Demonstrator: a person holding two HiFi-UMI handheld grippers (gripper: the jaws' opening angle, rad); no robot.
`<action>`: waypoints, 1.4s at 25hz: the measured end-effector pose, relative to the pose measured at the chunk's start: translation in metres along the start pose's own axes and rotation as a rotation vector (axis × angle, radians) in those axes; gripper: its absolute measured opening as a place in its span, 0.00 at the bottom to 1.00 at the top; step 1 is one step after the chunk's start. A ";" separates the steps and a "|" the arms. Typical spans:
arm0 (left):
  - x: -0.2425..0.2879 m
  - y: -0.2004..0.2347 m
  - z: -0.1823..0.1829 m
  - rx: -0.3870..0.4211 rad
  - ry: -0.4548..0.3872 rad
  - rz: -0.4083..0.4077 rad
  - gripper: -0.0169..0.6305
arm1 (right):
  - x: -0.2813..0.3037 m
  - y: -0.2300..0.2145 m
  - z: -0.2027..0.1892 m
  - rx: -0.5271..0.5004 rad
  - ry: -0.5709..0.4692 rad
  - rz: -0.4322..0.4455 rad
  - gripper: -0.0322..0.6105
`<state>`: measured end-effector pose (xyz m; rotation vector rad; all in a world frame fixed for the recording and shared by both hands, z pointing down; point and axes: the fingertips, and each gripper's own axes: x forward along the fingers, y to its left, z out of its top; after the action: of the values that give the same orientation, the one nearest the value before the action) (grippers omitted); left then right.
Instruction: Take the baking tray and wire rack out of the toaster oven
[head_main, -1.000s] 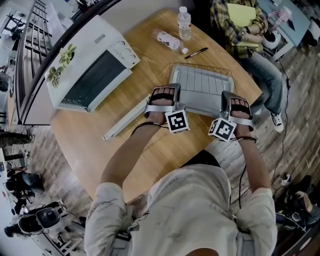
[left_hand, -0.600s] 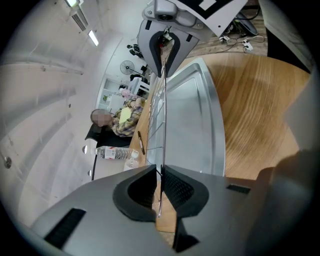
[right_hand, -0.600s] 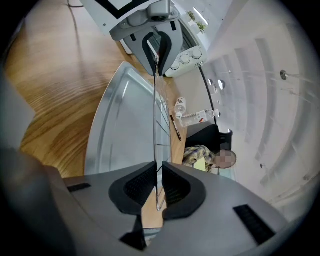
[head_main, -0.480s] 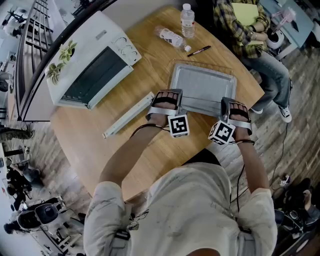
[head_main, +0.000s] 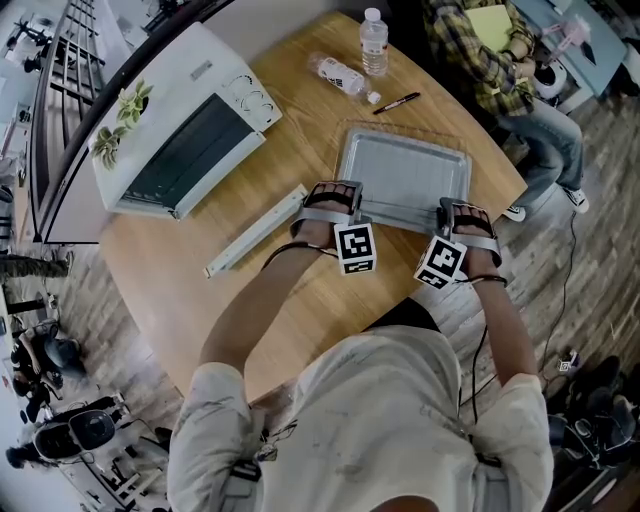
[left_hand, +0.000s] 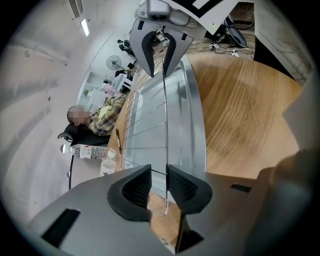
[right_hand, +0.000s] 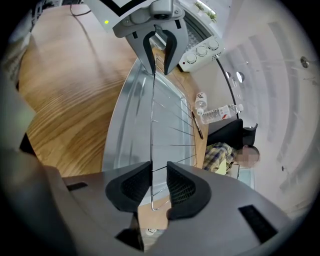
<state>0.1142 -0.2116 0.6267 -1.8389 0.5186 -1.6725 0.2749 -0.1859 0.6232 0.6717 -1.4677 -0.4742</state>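
The silver baking tray (head_main: 405, 175) lies on the wooden table with the wire rack (left_hand: 145, 125) resting flat on it. My left gripper (head_main: 333, 192) is at the rack's near left corner and my right gripper (head_main: 462, 212) at its near right corner. In the left gripper view the rack's edge wire runs between the jaws of the left gripper (left_hand: 159, 182), with a gap on both sides. The right gripper (right_hand: 159, 182) straddles the wire (right_hand: 152, 125) the same way. Both pairs of jaws have just been opening and stand open, off the wire.
The white toaster oven (head_main: 185, 125) stands at the back left with its door shut. A long metal strip (head_main: 258, 230) lies between it and the tray. Two water bottles (head_main: 373, 40) and a pen (head_main: 395, 103) lie beyond the tray. A seated person (head_main: 490, 50) is at the far right edge.
The rack, held raised over the tray a second ago, now lies flat on it. Both grippers have sunk a little toward the table, and their jaws have parted from the wire.
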 end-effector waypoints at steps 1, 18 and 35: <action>0.001 -0.002 0.000 0.001 0.000 -0.016 0.19 | 0.001 0.001 0.000 -0.006 0.003 0.012 0.22; 0.018 -0.019 -0.001 0.037 0.021 -0.275 0.25 | 0.014 0.027 -0.001 -0.122 0.091 0.320 0.32; -0.008 -0.001 -0.017 -0.061 0.064 -0.139 0.23 | 0.000 0.032 0.000 -0.006 0.034 0.358 0.31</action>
<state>0.0961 -0.2085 0.6214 -1.9085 0.4830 -1.8303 0.2717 -0.1626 0.6448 0.3974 -1.5135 -0.1885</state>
